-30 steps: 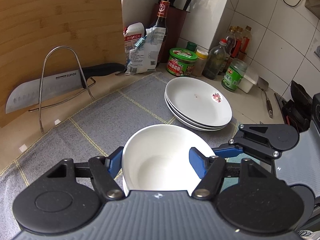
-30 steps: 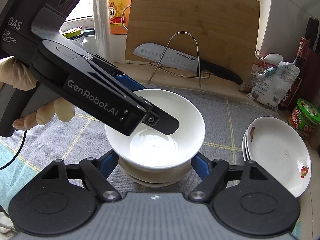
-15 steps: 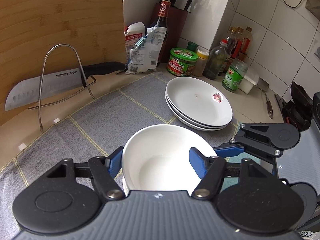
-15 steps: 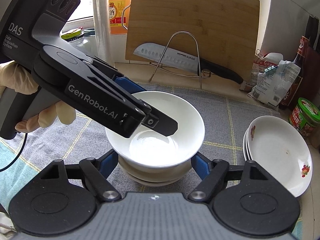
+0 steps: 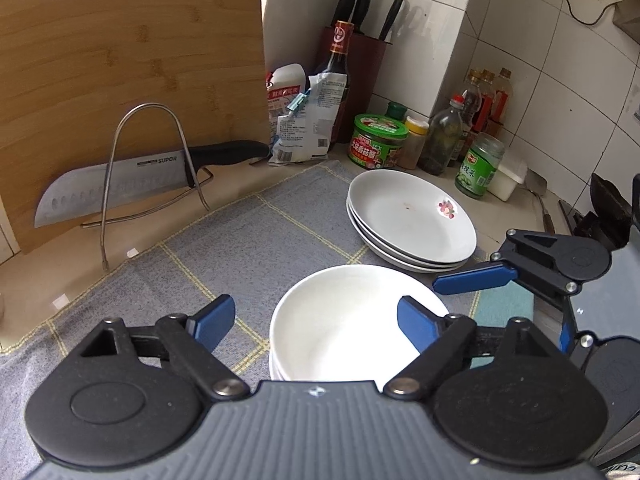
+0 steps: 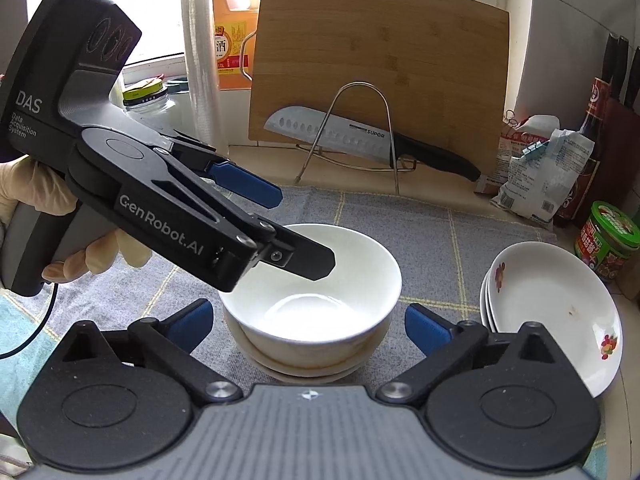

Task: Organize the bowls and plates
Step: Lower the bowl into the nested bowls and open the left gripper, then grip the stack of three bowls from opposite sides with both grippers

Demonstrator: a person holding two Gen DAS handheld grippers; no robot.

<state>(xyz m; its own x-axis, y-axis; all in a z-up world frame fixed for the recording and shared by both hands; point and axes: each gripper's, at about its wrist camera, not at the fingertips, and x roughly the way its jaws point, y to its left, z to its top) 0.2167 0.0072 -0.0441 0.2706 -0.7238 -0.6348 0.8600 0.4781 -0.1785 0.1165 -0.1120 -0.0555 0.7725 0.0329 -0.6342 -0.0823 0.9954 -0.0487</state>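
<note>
Both the left gripper [image 5: 316, 322] and the right gripper [image 6: 308, 322] have just been opening, their jaws now wide around the stacked white bowls [image 6: 312, 300], gripping nothing.

Beige counter [image 5: 24, 280], grey checked mat [image 5: 280, 236], knife rack [image 5: 120, 168], jars

Your stacked bowls [image 6: 312, 300] sit on the cloth [image 6: 440, 248] covering the counter, with the plate stack [image 6: 552, 312] to their right. Behind them, the knife [image 6: 360, 136] rests in a wire rack [image 6: 360, 128] before the upright cutting board [image 6: 380, 60].
</note>
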